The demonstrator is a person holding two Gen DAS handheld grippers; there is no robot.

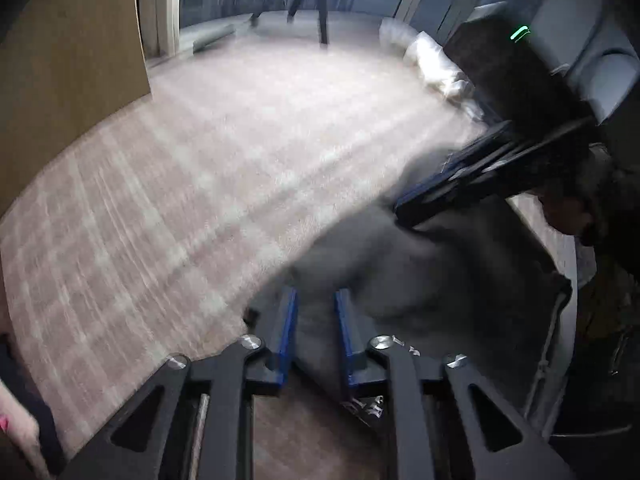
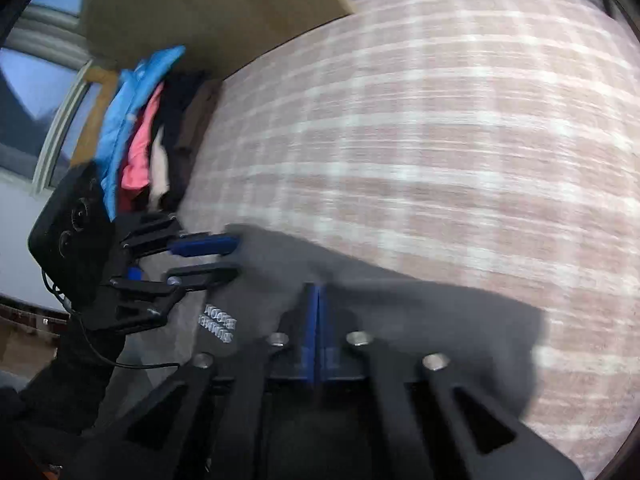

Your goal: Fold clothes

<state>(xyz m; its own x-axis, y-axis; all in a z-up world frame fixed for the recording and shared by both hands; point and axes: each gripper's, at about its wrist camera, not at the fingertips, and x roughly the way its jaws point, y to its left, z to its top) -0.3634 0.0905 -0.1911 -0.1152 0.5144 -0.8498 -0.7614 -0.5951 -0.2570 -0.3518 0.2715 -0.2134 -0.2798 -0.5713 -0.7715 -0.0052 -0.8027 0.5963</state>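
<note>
A dark grey garment (image 1: 400, 276) with white lettering (image 2: 218, 322) lies on a pink plaid cover (image 1: 180, 184). My left gripper (image 1: 316, 320) stands over its near edge, blue pads apart, with grey cloth showing in the gap. In the right wrist view the left gripper (image 2: 236, 258) is at the garment's left edge, fingers slightly apart. My right gripper (image 2: 318, 312) has its blue pads pressed together on a fold of the grey garment (image 2: 420, 312). In the left wrist view the right gripper (image 1: 404, 210) pinches the cloth's far edge. Both views are motion-blurred.
The plaid cover (image 2: 440, 140) stretches wide beyond the garment. A pile of blue, pink and black clothes (image 2: 136, 132) lies by a wooden board (image 2: 208, 8). White pillows (image 1: 432, 60) sit at the far right. Tripod legs (image 1: 320, 8) stand before a window.
</note>
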